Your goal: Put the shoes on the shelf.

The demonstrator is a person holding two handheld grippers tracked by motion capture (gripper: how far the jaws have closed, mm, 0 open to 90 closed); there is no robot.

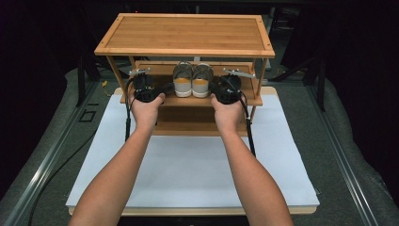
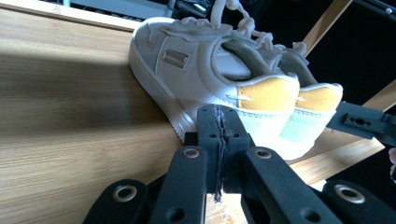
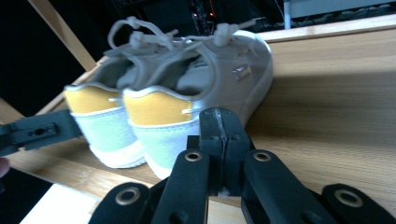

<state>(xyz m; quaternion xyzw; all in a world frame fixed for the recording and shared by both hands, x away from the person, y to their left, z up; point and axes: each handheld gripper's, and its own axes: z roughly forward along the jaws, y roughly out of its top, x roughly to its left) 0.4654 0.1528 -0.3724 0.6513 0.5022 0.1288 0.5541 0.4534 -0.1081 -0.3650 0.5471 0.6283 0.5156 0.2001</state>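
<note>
A pair of pale grey sneakers [image 1: 192, 81] with yellow heel patches stands on the middle shelf [image 1: 235, 100] of a bamboo shoe rack, heels toward me. My left gripper [image 1: 164, 88] sits just left of the pair, jaws shut with nothing between them. Its tips [image 2: 218, 122] lie close against the left shoe's [image 2: 187, 70] outer side near the heel. My right gripper [image 1: 214, 88] mirrors it on the right, also shut and empty, with its tips [image 3: 219, 122] by the right shoe's [image 3: 196, 100] heel. I cannot tell whether either gripper touches a shoe.
The rack's top shelf [image 1: 186, 34] overhangs the shoes and both grippers. Slanted side posts [image 1: 258, 80] frame the middle shelf. The rack stands at the far end of a white board [image 1: 197, 165] on the table. Cables trail back from both grippers.
</note>
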